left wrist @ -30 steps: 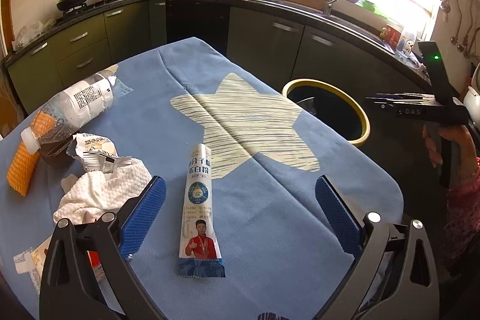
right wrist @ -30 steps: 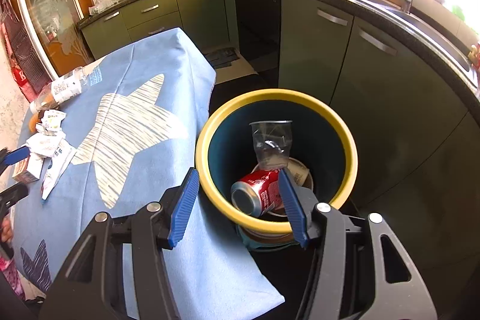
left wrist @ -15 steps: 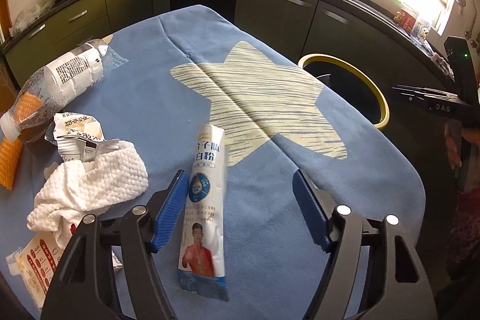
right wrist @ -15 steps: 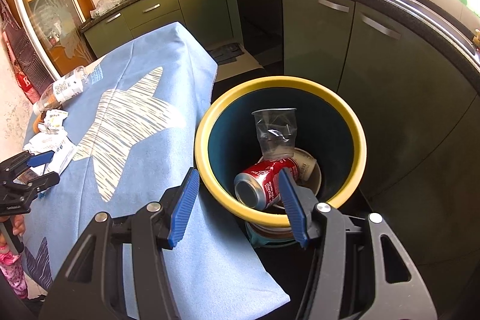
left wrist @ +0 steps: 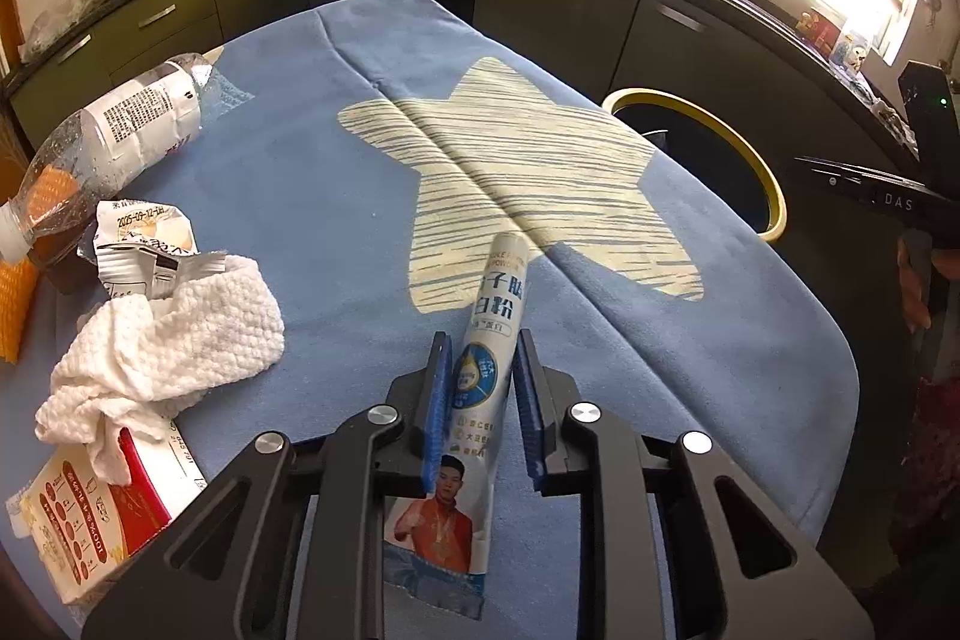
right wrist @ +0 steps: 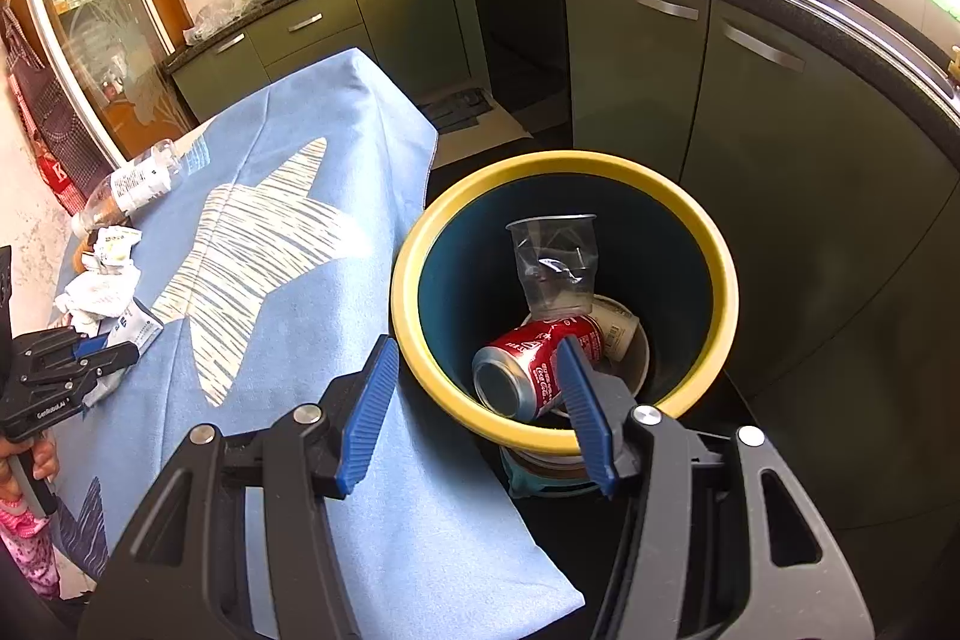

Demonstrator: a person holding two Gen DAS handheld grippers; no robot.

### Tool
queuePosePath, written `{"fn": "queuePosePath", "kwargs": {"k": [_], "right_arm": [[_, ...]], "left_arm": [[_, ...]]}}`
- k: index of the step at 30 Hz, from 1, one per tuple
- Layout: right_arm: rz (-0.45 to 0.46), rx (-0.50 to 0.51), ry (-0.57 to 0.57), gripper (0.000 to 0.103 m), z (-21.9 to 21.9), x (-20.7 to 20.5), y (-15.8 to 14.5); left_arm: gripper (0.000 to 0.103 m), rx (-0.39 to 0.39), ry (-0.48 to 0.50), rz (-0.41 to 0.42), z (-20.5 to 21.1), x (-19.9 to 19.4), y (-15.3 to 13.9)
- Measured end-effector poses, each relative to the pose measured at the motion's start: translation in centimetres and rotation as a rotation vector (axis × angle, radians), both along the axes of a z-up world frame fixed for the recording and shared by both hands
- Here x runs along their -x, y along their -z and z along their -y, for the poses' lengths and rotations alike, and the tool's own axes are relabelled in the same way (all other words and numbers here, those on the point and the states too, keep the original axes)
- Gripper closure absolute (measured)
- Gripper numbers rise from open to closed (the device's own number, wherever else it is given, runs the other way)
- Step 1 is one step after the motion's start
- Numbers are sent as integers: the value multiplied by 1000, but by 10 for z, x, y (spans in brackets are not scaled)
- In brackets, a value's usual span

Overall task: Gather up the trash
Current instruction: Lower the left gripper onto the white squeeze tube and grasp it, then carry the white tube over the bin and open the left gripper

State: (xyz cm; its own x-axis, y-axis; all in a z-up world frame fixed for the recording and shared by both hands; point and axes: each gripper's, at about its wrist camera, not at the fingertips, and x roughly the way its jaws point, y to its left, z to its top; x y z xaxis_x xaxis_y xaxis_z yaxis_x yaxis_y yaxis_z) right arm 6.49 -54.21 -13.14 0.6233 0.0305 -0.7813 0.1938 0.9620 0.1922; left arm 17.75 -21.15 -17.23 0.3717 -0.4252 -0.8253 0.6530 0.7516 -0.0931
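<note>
Two blue fingers point(left wrist: 441, 388) of my left gripper point(left wrist: 478, 391) have just closed and now clench the white powder sachet point(left wrist: 486, 370) lying on the table point(left wrist: 312, 196), just beside the star print. My right gripper point(right wrist: 474, 400) hangs half open and empty over the yellow-rimmed bin point(right wrist: 723, 292) beside the table, a red can point(right wrist: 528, 370) inside.

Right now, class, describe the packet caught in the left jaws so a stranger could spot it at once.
Find the blue tablecloth with the pale star. Just below the star's lower point lies a long, narrow white and blue sachet, pinched in the left gripper. Unlike the crumpled white tissue and plastic bottle to its left, it is flat and bears a printed man in red.
</note>
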Motion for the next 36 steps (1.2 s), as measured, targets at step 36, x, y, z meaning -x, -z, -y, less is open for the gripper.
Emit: {"fn": "queuePosePath", "kwargs": {"k": [36], "right_arm": [[78,-73,262,50,102,85,1]], "left_arm": [[47,110,431,81,312,2,-81]]}}
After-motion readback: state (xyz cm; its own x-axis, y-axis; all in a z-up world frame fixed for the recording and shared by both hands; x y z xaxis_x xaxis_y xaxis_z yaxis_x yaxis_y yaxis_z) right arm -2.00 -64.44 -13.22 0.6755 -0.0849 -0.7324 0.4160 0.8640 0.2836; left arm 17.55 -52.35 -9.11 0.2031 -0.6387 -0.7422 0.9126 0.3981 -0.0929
